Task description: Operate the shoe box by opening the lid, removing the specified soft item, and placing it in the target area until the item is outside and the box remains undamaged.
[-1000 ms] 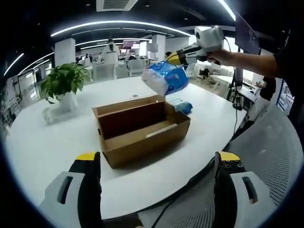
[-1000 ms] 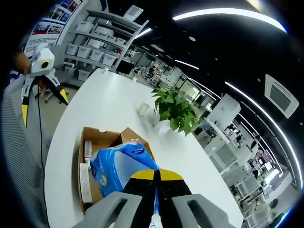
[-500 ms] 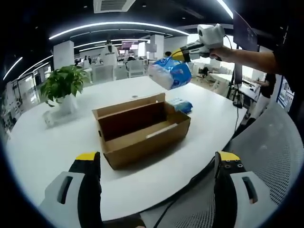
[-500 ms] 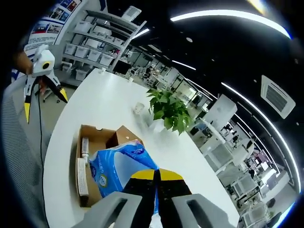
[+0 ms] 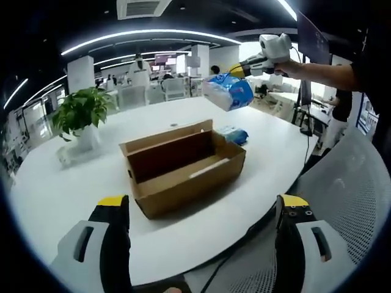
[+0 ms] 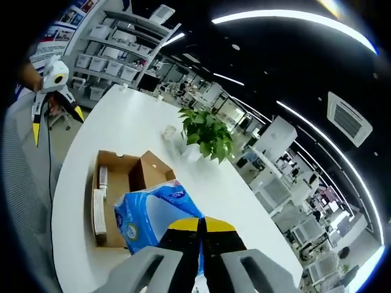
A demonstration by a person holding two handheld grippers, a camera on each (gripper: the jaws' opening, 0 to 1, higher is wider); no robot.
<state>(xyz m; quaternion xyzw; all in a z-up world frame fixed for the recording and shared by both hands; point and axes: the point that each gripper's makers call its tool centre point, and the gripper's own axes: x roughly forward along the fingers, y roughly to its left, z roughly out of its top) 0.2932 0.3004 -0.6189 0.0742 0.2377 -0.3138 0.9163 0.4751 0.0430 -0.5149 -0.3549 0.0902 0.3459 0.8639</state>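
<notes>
Bench (image 5: 73, 201): white, with a rounded edge. Resting on it:
- open brown cardboard shoe box (image 5: 183, 165), near the middle, its lid flap upright along the far side; a pale flat item lies inside on the bottom;
- small blue packet (image 5: 235, 135), just beside the box's far right corner;
- potted green plant (image 5: 81, 113) in a white pot, well apart from the box on the left;
- small pale object (image 5: 63, 154) near the pot, too blurred to identify.
</notes>
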